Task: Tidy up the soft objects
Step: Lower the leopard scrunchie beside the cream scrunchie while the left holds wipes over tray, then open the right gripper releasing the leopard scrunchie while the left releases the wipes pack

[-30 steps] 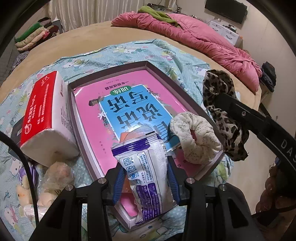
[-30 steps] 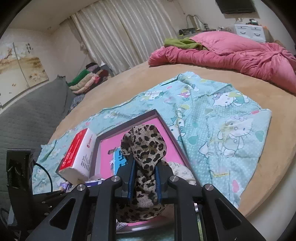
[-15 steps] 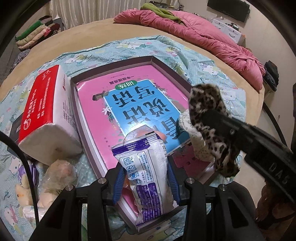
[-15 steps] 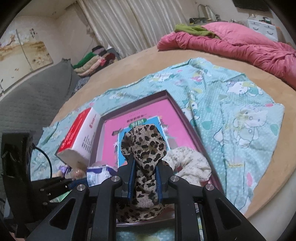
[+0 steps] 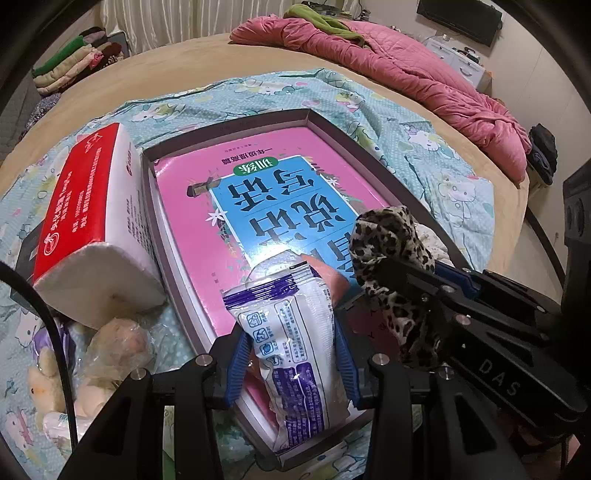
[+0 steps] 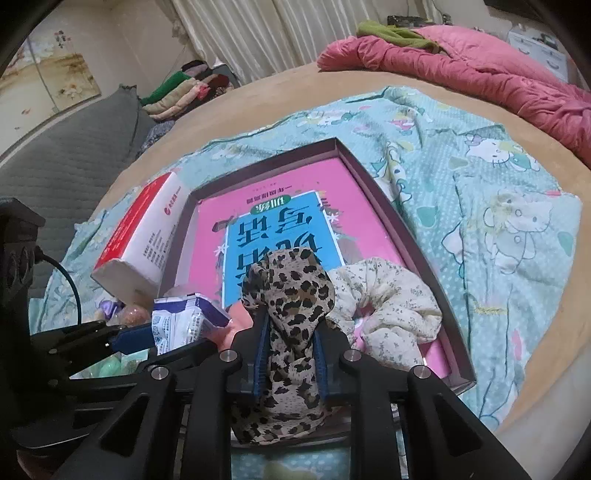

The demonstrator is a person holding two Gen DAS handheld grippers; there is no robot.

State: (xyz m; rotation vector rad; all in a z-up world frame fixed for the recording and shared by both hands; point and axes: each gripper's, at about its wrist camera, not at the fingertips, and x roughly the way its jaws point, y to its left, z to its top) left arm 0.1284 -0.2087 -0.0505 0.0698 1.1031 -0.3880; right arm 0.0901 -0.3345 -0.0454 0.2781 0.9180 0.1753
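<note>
Far to the left of the left hand-held gripper (image 5: 291, 354), a few small plush toys wrapped in clear plastic (image 5: 110, 343) lie on the cartoon-print sheet (image 5: 436, 147) that covers part of the round bed (image 6: 369, 79). Just ahead of them a red-and-white tissue pack (image 5: 88, 221) leans against the left wall of a shallow dark tray (image 5: 369, 151), which holds a pink book with a blue panel (image 5: 280, 192). The left hand-held gripper is clenched on a white-and-purple packet (image 5: 295, 332); its blue pads press the packet's two sides, and the packet stands over the near edge of the tray with something peach-coloured behind it. Immediately to its right, the right hand-held gripper (image 6: 290, 354) reaches in over the same near end of the tray, its pads clamped on a leopard-print scrunchie (image 6: 291, 295) whose fabric bulges above and hangs below the fingers. Just to the right of that one, a cream floral scrunchie (image 6: 388, 306) rests in the tray's near right corner, touching the leopard one. Far beyond both, a pink quilt (image 6: 480, 70) is heaped at the bed's far side with a green cloth (image 6: 395, 31) on it.
</note>
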